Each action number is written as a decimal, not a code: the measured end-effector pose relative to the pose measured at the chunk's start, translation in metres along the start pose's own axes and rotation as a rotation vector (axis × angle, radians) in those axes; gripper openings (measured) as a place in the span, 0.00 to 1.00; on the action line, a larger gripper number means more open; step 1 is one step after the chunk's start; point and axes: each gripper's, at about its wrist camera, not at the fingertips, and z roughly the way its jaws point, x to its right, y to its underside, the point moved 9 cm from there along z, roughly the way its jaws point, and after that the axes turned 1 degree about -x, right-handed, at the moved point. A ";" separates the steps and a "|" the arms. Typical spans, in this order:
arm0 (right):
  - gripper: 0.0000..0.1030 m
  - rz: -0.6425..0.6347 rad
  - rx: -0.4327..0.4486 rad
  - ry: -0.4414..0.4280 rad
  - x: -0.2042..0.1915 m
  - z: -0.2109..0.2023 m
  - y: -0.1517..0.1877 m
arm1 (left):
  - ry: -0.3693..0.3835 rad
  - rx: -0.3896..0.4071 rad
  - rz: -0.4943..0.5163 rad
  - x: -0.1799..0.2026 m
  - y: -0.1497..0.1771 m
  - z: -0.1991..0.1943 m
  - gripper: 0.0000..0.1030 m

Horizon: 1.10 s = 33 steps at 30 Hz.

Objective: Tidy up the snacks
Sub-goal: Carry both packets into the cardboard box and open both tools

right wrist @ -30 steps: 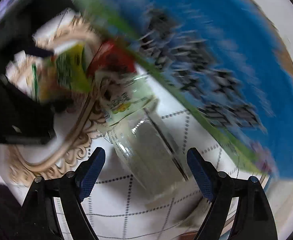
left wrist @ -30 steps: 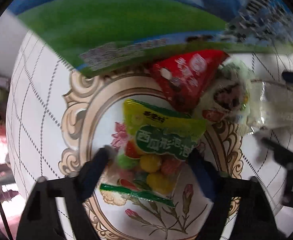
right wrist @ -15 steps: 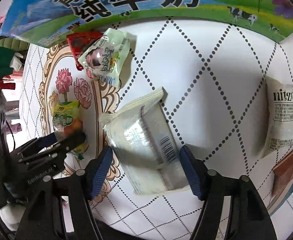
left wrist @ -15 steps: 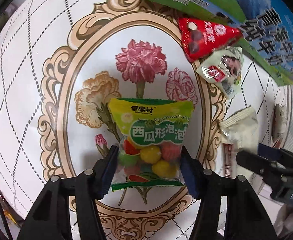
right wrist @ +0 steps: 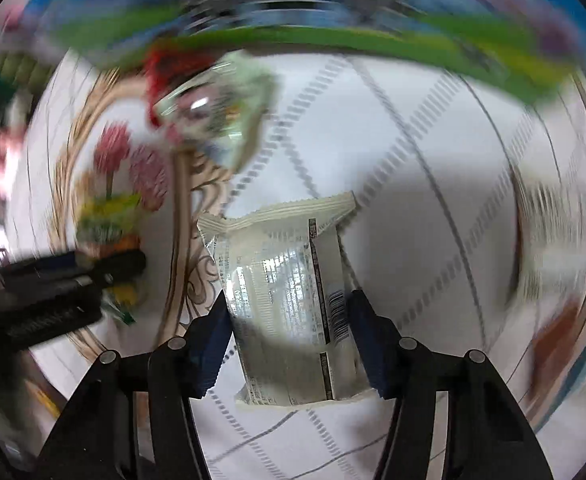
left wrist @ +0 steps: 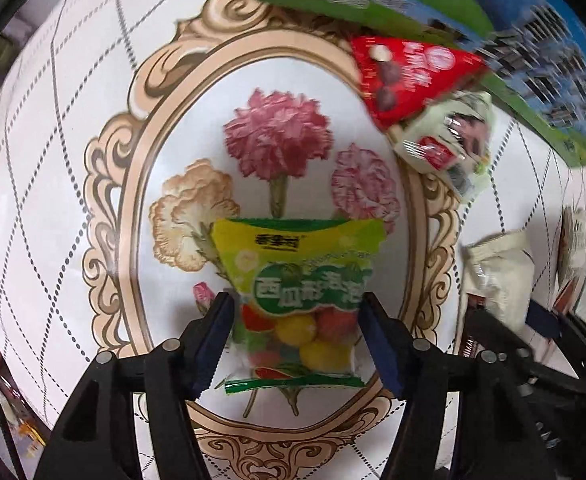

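Tools [left wrist: 295,330] [right wrist: 289,322] grip candy bag [left wrist: 297,280] and, closing, wrapper [right wrist: 285,300].

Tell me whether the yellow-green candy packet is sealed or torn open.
Sealed, as far as shows. The candy packet lies flat on the tablecloth, both crimped ends intact, round candies still inside, between the left gripper pads.

The candy bag [left wrist: 299,296] lies on the tablecloth [left wrist: 73,160], the wafer pack [right wrist: 289,300] to its right.

I log a yellow-green candy bag [left wrist: 299,276] of multicoloured balls on my white tablecloth [left wrist: 69,184], dotted diamond lattice, beige-framed pink flowers. At one o'clock, a red triangular packet [left wrist: 407,72]. Right view: silvery-white printed wrapper [right wrist: 289,304], black barcode.
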 end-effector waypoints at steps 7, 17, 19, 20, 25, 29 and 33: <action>0.58 0.119 -0.011 -0.051 0.023 -0.011 0.027 | -0.021 0.003 0.078 0.036 0.026 0.009 0.52; 0.56 0.031 0.025 0.043 0.002 0.017 0.029 | 0.001 0.022 0.030 0.006 0.003 0.006 0.48; 0.55 0.016 0.052 0.042 -0.005 0.011 0.030 | 0.006 0.034 0.035 0.008 0.005 -0.009 0.47; 0.55 0.013 0.064 0.035 -0.006 0.007 0.030 | 0.012 0.036 0.037 0.008 0.006 -0.013 0.47; 0.55 0.018 0.114 -0.019 -0.025 -0.021 0.028 | 0.068 0.067 0.048 0.012 0.012 -0.046 0.47; 0.55 0.033 0.162 -0.079 -0.026 -0.053 0.022 | 0.122 0.126 0.072 0.024 0.004 -0.090 0.47; 0.55 0.046 0.229 -0.126 -0.015 -0.101 0.008 | 0.197 0.194 0.093 0.042 -0.015 -0.140 0.47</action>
